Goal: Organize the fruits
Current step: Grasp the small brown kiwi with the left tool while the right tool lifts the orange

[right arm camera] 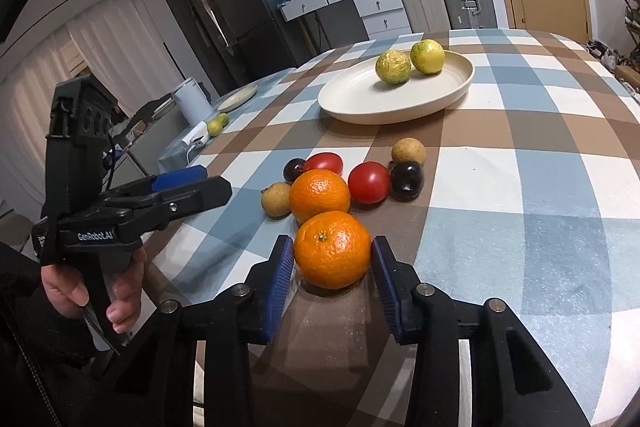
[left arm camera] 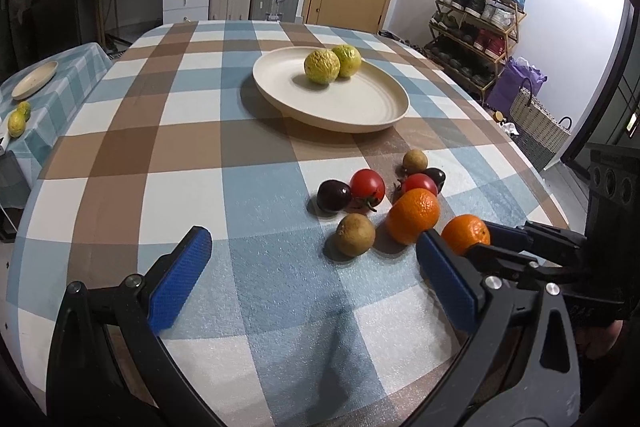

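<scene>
Checked bench (right arm camera: 520, 187) with fruit cluster. Right gripper (right arm camera: 332, 259): jaws narrow, blue pads closed on the near orange (right arm camera: 332, 251), which rests on the cloth at the near edge, stem scar facing up and toward the camera; being round, it has no evident long axis. Left gripper (left arm camera: 312, 267): jaws wide, nothing between them, hovering beside the fruit. Far orange (right arm camera: 319, 194) touches the near one; behind it lie two tomatoes (right arm camera: 369, 182), two dark plums (right arm camera: 407, 180) and two brown fruits (right arm camera: 276, 199). Plate (right arm camera: 360, 103) beyond holds two yellow-green fruits (right arm camera: 393, 67), side by side.
</scene>
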A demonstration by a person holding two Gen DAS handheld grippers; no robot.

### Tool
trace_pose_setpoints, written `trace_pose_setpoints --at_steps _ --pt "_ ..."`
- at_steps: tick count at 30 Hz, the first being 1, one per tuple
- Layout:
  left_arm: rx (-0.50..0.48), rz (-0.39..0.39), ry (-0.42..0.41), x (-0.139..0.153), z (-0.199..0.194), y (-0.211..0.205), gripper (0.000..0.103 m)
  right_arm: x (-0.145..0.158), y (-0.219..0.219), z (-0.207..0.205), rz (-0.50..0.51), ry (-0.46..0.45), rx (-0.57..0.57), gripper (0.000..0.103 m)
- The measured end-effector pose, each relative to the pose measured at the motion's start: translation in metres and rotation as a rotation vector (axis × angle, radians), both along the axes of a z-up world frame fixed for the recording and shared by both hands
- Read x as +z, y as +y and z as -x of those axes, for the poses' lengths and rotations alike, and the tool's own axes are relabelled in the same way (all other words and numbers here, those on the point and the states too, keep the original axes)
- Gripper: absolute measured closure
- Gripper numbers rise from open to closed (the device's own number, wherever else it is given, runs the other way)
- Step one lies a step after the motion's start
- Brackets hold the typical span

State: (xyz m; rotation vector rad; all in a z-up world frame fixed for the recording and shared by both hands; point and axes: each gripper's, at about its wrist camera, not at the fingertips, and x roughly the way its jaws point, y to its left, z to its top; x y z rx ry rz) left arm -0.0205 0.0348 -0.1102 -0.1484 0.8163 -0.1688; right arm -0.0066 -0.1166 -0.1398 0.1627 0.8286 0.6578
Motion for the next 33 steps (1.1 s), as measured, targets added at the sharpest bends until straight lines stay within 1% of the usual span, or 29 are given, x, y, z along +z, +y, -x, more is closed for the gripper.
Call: trace_pose_setpoints --at_steps 6,8,11,13,14,16,17,19,20,22,23,25,26,27,30,33 --pt "0.002 -0.021 0.038 -0.009 -0.010 -0.002 0.001 0.003 -0.008 0.003 -0.023 -0.012 -0.018 0.062" --pt "-0.004 -0.007 0.049 -0.012 -0.013 -0.002 0.001 0.007 -0.011 0.005 -0.027 -0.023 -0.024 0.062" --pt "-0.017 0.007 0.057 -0.015 -0.018 -0.002 0.007 0.010 -0.016 0.006 -0.028 -0.035 -0.033 0.062" --pt "-0.032 0.013 0.059 -0.016 -0.019 -0.003 0.017 0.012 -0.018 0.008 -0.028 -0.040 -0.040 0.062" --pt "-0.044 0.019 0.064 -0.017 -0.021 -0.004 0.019 0.012 -0.019 0.008 -0.029 -0.041 -0.041 0.062" --pt "-0.062 0.030 0.076 -0.019 -0.023 -0.006 0.031 0.013 -0.021 0.008 -0.030 -0.042 -0.044 0.062" --pt "-0.071 0.040 0.082 -0.020 -0.024 -0.007 0.034 0.013 -0.022 0.009 -0.031 -0.042 -0.046 0.062" --pt "-0.088 0.056 0.093 -0.022 -0.024 -0.008 0.044 0.013 -0.023 0.010 -0.032 -0.042 -0.048 0.062" --pt "-0.094 0.062 0.097 -0.023 -0.024 -0.009 0.046 0.013 -0.024 0.010 -0.032 -0.042 -0.048 0.062" --pt "-0.108 0.077 0.105 -0.024 -0.025 -0.010 0.058 0.013 -0.024 0.010 -0.030 -0.042 -0.050 0.062" --pt "-0.114 0.084 0.112 -0.025 -0.026 -0.011 0.060 0.013 -0.024 0.010 -0.029 -0.043 -0.049 0.062" --pt "-0.124 0.101 0.119 -0.026 -0.027 -0.012 0.068 0.013 -0.024 0.010 -0.030 -0.043 -0.049 0.062" --pt "-0.129 0.111 0.123 -0.026 -0.027 -0.012 0.071 0.014 -0.024 0.011 -0.030 -0.043 -0.049 0.062" --pt "-0.133 0.116 0.127 -0.027 -0.029 -0.013 0.077 0.014 -0.024 0.011 -0.029 -0.044 -0.050 0.062" --pt "-0.144 0.130 0.127 -0.027 -0.030 -0.014 0.081 0.014 -0.024 0.010 -0.029 -0.043 -0.051 0.062" --pt "-0.148 0.136 0.123 -0.027 -0.029 -0.013 0.082 0.014 -0.024 0.010 -0.029 -0.043 -0.049 0.062"
